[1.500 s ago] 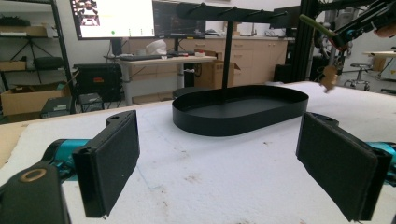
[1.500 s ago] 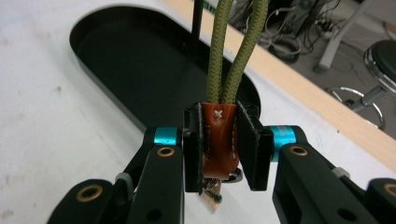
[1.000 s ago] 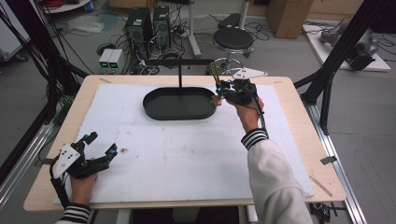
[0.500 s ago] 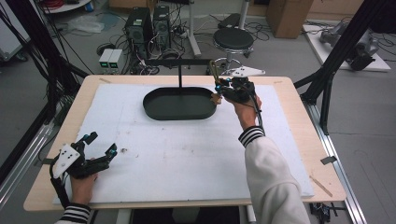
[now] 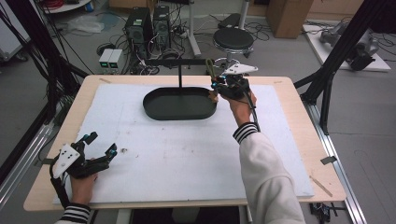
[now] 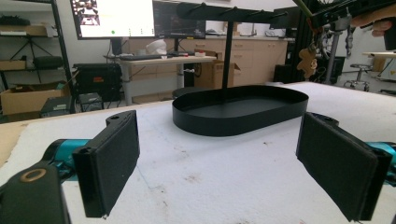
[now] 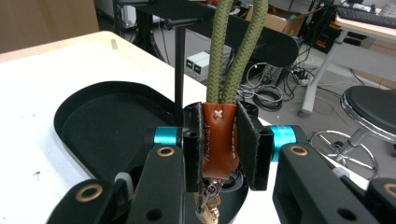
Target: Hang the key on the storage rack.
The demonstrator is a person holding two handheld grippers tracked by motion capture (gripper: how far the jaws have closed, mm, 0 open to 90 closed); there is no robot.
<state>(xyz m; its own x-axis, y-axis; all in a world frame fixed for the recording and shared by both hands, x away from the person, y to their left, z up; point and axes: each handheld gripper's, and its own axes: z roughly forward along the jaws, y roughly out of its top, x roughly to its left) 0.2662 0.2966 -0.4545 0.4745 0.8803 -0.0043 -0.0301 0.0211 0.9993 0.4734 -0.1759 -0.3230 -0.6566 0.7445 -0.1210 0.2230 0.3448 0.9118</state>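
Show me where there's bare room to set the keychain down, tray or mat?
Tray floor looks bare; only its stand post rises at the back rim. The white mat is open between the tray, the left gripper and the sleeve. It is tight at the tray's right end, where the right gripper grips the keychain.

right tool [image 5: 223,84] at the black tray's [image 5: 154,108] far right end, left tool [image 5: 100,145] near the table's [image 5: 299,112] front-left corner

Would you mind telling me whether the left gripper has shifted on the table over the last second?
No. In the high view the left gripper sits at the same spot near the front left corner of the white mat, equally far from the black tray.
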